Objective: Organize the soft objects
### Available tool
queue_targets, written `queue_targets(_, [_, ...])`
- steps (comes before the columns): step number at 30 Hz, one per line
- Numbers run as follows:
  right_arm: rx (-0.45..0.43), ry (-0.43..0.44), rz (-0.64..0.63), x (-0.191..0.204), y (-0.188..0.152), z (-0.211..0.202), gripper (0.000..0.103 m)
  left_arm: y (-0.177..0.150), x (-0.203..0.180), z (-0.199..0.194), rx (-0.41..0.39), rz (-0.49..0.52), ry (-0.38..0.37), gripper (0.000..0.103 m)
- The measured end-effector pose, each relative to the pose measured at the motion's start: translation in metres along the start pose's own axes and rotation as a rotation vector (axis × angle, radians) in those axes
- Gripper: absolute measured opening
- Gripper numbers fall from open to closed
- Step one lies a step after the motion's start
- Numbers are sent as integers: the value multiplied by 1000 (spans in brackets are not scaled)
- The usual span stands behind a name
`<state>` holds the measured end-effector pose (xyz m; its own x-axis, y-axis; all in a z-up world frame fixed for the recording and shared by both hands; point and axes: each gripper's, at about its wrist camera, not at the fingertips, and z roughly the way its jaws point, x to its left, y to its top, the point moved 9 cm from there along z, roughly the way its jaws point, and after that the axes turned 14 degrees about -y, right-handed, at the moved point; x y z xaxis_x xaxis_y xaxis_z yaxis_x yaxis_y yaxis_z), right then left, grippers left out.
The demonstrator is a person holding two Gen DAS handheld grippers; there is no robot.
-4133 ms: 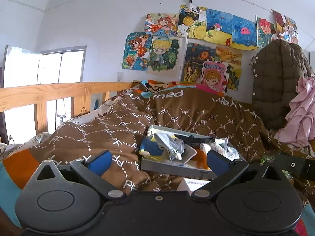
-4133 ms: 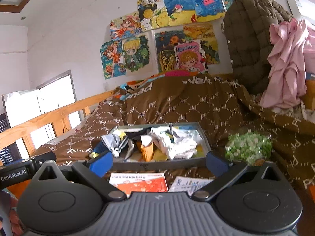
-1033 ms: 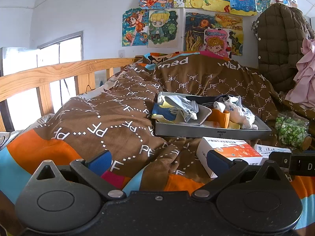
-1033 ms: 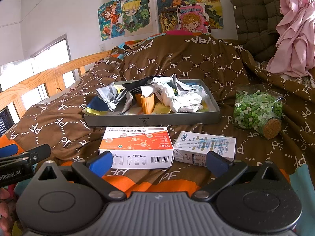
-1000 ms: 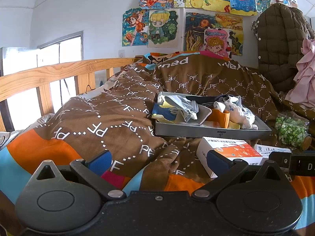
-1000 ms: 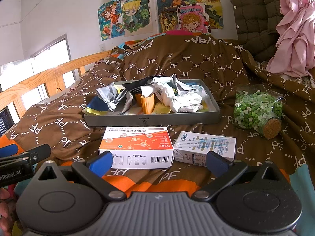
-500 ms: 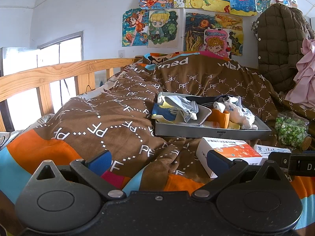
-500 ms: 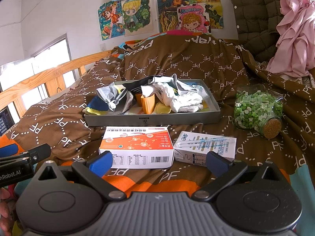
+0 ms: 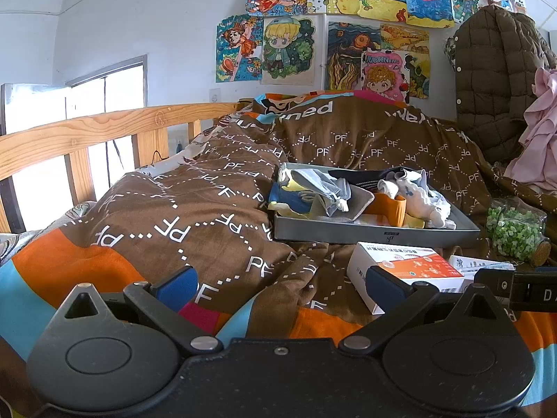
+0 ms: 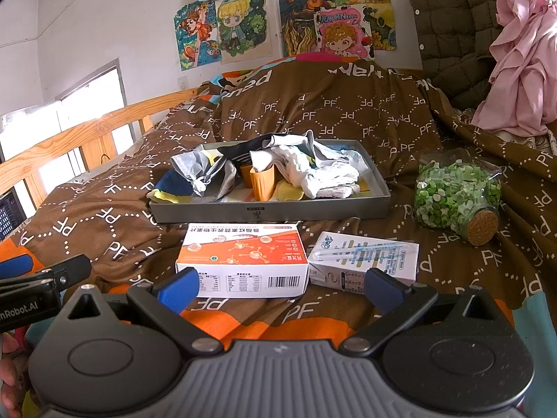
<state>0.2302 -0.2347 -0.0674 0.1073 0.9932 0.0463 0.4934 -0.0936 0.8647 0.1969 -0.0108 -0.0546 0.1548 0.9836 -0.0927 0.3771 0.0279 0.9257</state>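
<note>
Nothing shifted since a moment ago, both hand-held grippers [image 9: 278, 287] [image 10: 280, 287] wide open, empty, short of grey tray [image 10: 271, 210].

Low bedside views, probably sharing tray [image 9: 376, 233]

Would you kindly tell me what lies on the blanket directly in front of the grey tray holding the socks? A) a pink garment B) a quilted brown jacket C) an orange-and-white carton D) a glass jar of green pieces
C: the orange-and-white carton lies on the blanket just in front of the grey tray, while the jar lies off to the tray's right.
</note>
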Motion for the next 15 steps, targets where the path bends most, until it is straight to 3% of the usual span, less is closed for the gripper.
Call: queue_targets(15, [7,4,-3,1,-2,1,103,-1,0,0,1,-1,0,102])
